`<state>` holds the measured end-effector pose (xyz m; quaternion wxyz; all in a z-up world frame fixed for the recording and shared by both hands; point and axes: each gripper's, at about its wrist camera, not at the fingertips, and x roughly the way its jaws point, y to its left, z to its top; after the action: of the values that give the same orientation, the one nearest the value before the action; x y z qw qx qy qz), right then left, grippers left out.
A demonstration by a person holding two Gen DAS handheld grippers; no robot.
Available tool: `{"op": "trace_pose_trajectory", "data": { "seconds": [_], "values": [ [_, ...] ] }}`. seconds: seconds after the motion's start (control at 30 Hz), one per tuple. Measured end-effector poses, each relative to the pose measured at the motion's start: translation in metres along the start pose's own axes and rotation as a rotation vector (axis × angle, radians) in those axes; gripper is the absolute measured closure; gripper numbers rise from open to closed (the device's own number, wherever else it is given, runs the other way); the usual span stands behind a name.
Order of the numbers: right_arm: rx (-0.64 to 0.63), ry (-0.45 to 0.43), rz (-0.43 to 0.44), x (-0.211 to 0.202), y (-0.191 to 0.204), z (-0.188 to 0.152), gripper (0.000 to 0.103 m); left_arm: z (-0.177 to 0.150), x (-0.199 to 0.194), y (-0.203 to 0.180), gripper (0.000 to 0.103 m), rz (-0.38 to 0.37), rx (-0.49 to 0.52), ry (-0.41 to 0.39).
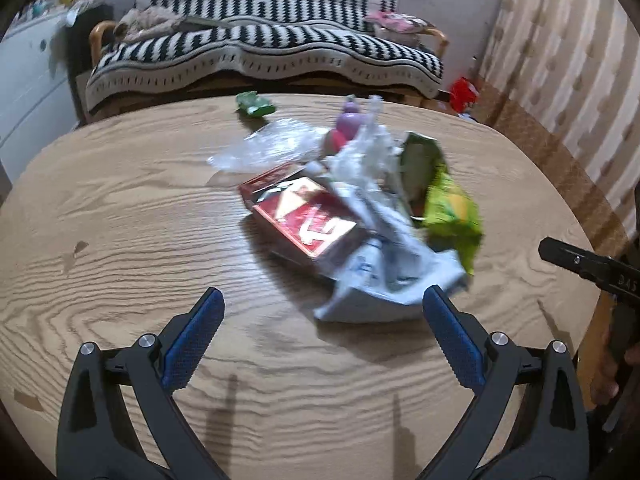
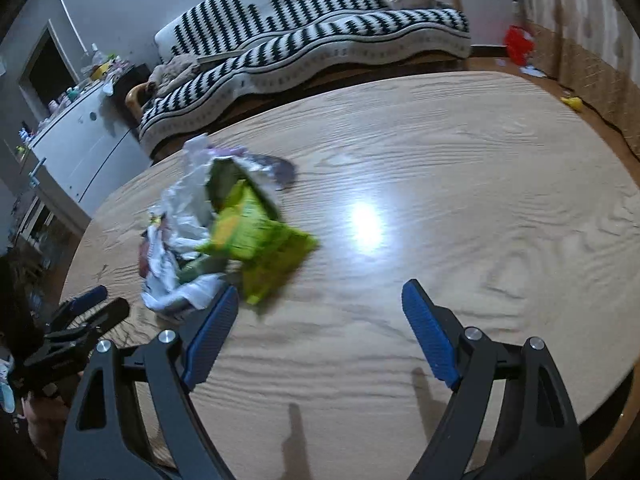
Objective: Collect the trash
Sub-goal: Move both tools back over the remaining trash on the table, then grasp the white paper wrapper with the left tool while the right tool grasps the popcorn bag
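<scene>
Wood-grain worktop (image 1: pixel 120 208) carries the trash pile (image 1: pixel 360 216) just ahead of the left gripper (image 1: pixel 324 312), fingers spread wide, empty; right gripper (image 2: pixel 320 308) likewise gaping, pile beyond its left finger.

Glossy wood-grain table (image 2: pixel 460 168) — wrappers (image 1: pixel 372 168) seemingly crinkled plastic.

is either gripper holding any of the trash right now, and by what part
Nothing is held. The left gripper and right gripper are both open above the wooden table, near the pile's crumpled white plastic wrapper.

Dim, bluish light; glare on table (image 2: pixel 480 208); trash pile (image 1: pixel 360 216) motion-blurred.
</scene>
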<state>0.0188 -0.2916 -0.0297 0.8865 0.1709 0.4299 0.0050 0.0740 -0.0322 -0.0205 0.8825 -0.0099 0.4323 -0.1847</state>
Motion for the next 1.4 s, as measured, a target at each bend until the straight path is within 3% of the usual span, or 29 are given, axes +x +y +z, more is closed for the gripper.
{"op": "trace_pose_trajectory", "data": {
  "seconds": [0.17, 0.37, 0.4, 0.43, 0.47, 0.53, 0.63, 0.83, 0.97, 1.03, 1.1, 1.2, 1.3, 1.4],
  "values": [
    [-0.017, 0.019, 0.013, 0.022, 0.024, 0.005, 0.022, 0.003, 0.024, 0.004, 0.007, -0.017, 0.001, 0.01],
    [-0.012, 0.03, 0.004, 0.032, 0.025, 0.01, 0.022, 0.001, 0.039, -0.011, 0.009, -0.036, 0.039, 0.032],
    [-0.009, 0.033, 0.003, 0.036, 0.026, 0.012, 0.022, 0.0, 0.041, -0.013, 0.021, -0.033, 0.04, 0.041],
    [-0.006, 0.036, 0.003, 0.035, 0.022, 0.011, 0.022, -0.001, 0.044, -0.015, 0.04, -0.044, 0.044, 0.057],
    [-0.004, 0.038, 0.001, 0.037, 0.022, 0.012, 0.022, -0.003, 0.047, -0.017, 0.045, -0.076, 0.049, 0.081],
    [-0.005, 0.042, -0.005, 0.04, 0.021, 0.013, 0.022, -0.006, 0.043, -0.023, 0.073, -0.099, 0.066, 0.082],
    [-0.013, 0.041, -0.02, 0.044, 0.021, 0.015, 0.022, -0.012, 0.028, -0.029, 0.082, -0.104, 0.094, 0.073],
    [-0.071, 0.05, -0.051, 0.056, 0.029, 0.018, 0.022, -0.028, -0.002, -0.02, 0.084, -0.115, 0.106, 0.081],
    [-0.148, 0.052, -0.093, 0.068, 0.042, 0.018, 0.022, -0.03, -0.024, 0.005, 0.084, -0.179, 0.045, 0.083],
    [-0.18, 0.054, -0.112, 0.074, 0.047, 0.018, 0.022, -0.03, -0.025, 0.015, 0.084, -0.172, 0.028, 0.089],
    [-0.209, 0.057, -0.129, 0.081, 0.052, 0.02, 0.022, -0.029, -0.03, 0.021, 0.084, -0.166, 0.024, 0.072],
    [-0.233, 0.06, -0.142, 0.089, 0.056, 0.02, 0.022, -0.026, -0.053, 0.021, 0.084, -0.236, 0.025, 0.016],
    [-0.241, 0.071, -0.138, 0.093, 0.057, 0.021, 0.044, -0.024, -0.063, 0.019, 0.084, -0.222, 0.057, -0.021],
    [-0.241, 0.067, -0.128, 0.089, 0.058, 0.02, 0.051, -0.025, -0.062, 0.022, 0.083, -0.199, 0.053, -0.017]
  ]
}}
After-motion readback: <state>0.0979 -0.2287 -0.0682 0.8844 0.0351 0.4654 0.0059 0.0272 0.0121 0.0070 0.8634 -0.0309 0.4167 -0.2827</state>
